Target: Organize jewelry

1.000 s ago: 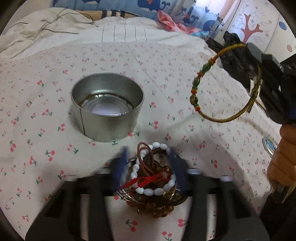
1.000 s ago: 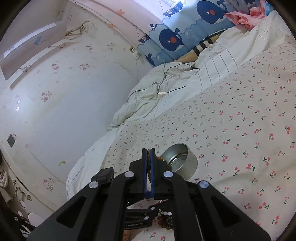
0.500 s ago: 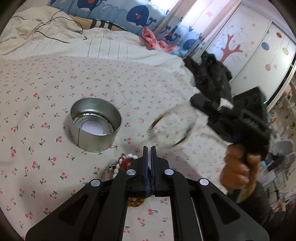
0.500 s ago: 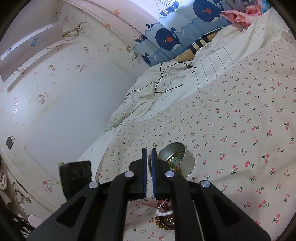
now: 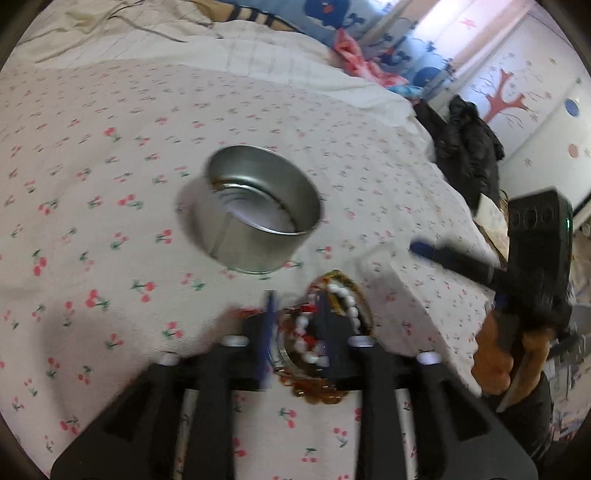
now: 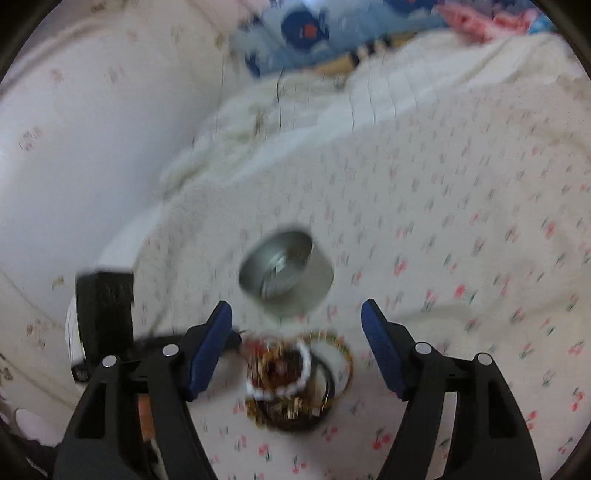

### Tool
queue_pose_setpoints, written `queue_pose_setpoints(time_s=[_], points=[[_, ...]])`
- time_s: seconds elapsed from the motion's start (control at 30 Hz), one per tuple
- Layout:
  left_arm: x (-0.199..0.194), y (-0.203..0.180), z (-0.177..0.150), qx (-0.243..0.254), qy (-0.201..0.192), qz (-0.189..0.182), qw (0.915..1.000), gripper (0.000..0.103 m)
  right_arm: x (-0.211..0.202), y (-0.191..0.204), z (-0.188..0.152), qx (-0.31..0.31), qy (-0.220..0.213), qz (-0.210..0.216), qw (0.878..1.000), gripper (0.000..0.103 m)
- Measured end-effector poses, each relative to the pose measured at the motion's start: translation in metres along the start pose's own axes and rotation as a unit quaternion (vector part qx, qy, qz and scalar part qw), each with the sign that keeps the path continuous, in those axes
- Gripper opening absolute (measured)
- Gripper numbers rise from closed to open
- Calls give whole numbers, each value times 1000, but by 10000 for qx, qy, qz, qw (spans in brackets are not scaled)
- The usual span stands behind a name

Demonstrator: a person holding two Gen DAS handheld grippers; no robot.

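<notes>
A round silver tin (image 5: 258, 236) stands open on the cherry-print sheet, also in the right wrist view (image 6: 314, 280). Just in front of it lies a pile of bracelets (image 5: 314, 387): white beads, amber beads, red cord. A gold woven bracelet (image 5: 334, 276) rests on its far edge. My left gripper (image 5: 297, 314) hovers over the pile with its jaws opening, white beads showing between the blurred fingers. My right gripper (image 6: 295, 314) is opening wide above the pile (image 6: 291, 373), nothing between its pads. In the left wrist view it reaches in from the right (image 5: 424, 248), held by a hand (image 5: 495, 354).
A rumpled white quilt with a dark cable (image 5: 159, 29) lies behind the tin. Black clothing (image 5: 469, 147) is heaped at the bed's right edge by a painted wardrobe (image 5: 517, 96). A wall (image 6: 74, 166) borders the bed's left side.
Both grippers were shut half a second ago and now stand apart. The right gripper let go of the gold woven bracelet, which now lies at the pile. The right view tipped down toward the pile.
</notes>
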State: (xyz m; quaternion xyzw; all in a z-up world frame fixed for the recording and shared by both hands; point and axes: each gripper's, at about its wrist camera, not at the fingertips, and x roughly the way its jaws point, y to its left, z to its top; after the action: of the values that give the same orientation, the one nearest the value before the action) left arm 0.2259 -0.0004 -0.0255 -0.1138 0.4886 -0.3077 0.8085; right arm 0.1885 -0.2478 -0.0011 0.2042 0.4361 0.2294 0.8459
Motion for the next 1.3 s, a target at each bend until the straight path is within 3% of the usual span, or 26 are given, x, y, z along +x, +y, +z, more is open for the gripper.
queue_pose_setpoints(time_s=[0.1,0.23,0.3,0.47,0.5,0.53,0.57,0.6,0.67,0.87,0.97,1.03,1.07,1.1,1.17,1.3], points=[[-7,13,3,-213,-90,20,9997,56,18,27,-14,-970,491,-215,9938,70],[-10,25,2,-386,-26,139,9992,65,29,52,-31,-1784,606,-229,9818,67],[-5,26,2,-441,12,150,9989,71,37,52,-35,-1810,713,-185,9807,43],[24,22,-4,-429,179,204,9987,71,52,47,-38,-1819,915,-389,9783,8],[27,23,-6,-420,147,204,9988,66,51,46,-37,-1808,890,-397,9787,5],[29,23,-6,-430,120,208,9988,53,49,44,-37,-1777,860,-352,9797,4],[30,25,-5,-479,170,125,9986,11,46,44,-36,-1759,817,-310,9805,4],[28,27,-5,-542,150,-1,9984,2,41,44,-34,-1710,726,-222,9823,4],[21,28,-4,-520,-23,30,9986,0,32,41,-29,-1580,596,-20,9856,4],[-7,22,4,-631,-348,-647,9953,0,2,26,-12,-994,49,538,9936,4],[1,23,5,-663,-40,-754,9949,0,-11,21,-6,-843,-188,721,9936,4],[11,30,5,-885,98,-784,9929,7,-11,20,-2,-776,-227,708,9942,4],[19,33,4,-999,214,-851,9911,31,-12,18,-1,-701,-243,733,9945,4],[24,35,3,-1139,259,-801,9899,65,-12,18,0,-670,-240,744,9947,4],[29,36,2,-1354,124,-750,9879,74,-14,18,-1,-668,-249,714,9949,4],[43,28,3,-1233,271,-600,9902,75,-15,19,-3,-673,-260,727,9947,4]])
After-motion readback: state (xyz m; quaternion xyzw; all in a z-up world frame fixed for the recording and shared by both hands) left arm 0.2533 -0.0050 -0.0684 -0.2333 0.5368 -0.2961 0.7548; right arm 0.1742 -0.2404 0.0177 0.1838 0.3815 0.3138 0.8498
